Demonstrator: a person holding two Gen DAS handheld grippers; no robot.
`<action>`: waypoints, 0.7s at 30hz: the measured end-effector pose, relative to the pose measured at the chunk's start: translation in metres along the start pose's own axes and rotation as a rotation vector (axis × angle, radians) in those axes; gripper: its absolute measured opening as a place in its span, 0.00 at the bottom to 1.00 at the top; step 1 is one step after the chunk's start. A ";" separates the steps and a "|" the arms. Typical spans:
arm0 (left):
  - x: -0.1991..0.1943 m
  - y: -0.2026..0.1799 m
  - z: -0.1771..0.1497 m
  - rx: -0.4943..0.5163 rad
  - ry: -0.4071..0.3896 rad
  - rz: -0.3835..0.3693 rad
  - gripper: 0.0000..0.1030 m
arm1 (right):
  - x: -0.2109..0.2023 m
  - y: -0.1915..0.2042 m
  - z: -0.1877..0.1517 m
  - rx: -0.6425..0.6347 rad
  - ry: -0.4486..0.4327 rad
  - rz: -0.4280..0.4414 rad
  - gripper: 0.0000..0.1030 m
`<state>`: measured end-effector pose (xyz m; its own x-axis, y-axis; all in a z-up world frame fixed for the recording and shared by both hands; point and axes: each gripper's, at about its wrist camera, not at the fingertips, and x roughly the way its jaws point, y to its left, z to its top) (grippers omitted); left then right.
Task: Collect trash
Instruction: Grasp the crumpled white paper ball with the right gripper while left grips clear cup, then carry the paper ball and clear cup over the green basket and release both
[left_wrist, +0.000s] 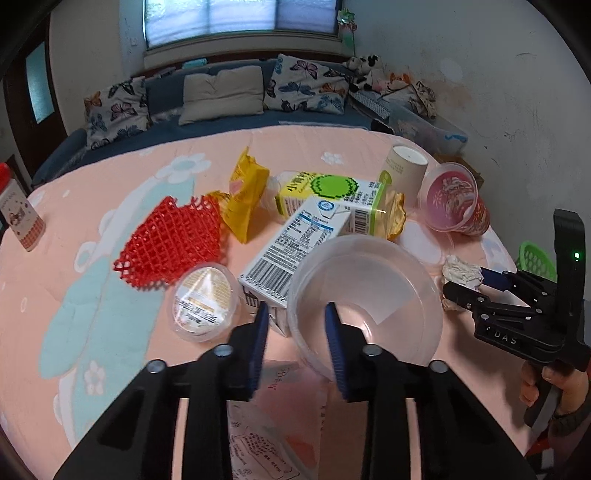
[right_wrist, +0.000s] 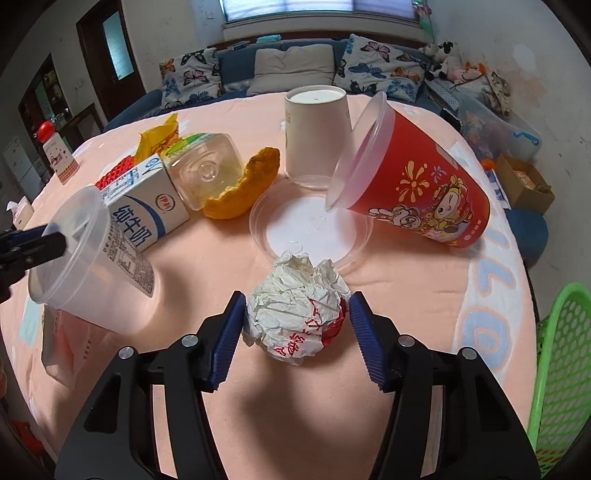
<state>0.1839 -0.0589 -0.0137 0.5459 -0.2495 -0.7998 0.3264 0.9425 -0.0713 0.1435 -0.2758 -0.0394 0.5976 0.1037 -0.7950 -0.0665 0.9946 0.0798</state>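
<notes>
Two handheld grippers work over a round table w/ a soft pink quilted cloth, littered w/ trash.

Left gripper grasps a clear plastic tub by its rim: one blue ribbed pad inside the wall, one outside. From the right wrist view the tub hangs tilted, apparently off the cloth. It looks light, thin-walled, smooth & a bit slippery; prob flexes if squeezed hard, so the rim is the sensible hold.

Right gripper is spread wide, pads either side of a crumpled paper wrapper ball sitting on the cloth near the table's front edge; left pad about touching it, right pad just apart. Not clamped yet. Wrapper is white w/ red print, creased, very light, soft; should crush easily, so pinch across its middle.

Behind it: flat clear lid, tipped red printed cup, upturned paper cup, white milk carton, orange peel. Left wrist view also shows red plastic mesh, yellow wrapper, small lidded pot.

Green mesh basket stands off the table's right side, likely the bin.
</notes>
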 end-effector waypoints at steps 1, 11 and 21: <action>0.002 0.000 0.000 -0.002 0.006 -0.008 0.18 | -0.001 0.002 -0.001 -0.001 -0.004 -0.001 0.52; -0.010 -0.010 -0.006 -0.020 -0.014 -0.043 0.06 | -0.044 -0.001 -0.011 0.004 -0.071 -0.004 0.51; -0.047 -0.056 -0.006 0.048 -0.079 -0.123 0.06 | -0.103 -0.035 -0.039 0.006 -0.131 -0.119 0.51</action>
<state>0.1359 -0.0984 0.0242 0.5580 -0.3812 -0.7371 0.4302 0.8925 -0.1360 0.0536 -0.3220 0.0164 0.7001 -0.0148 -0.7139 0.0148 0.9999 -0.0063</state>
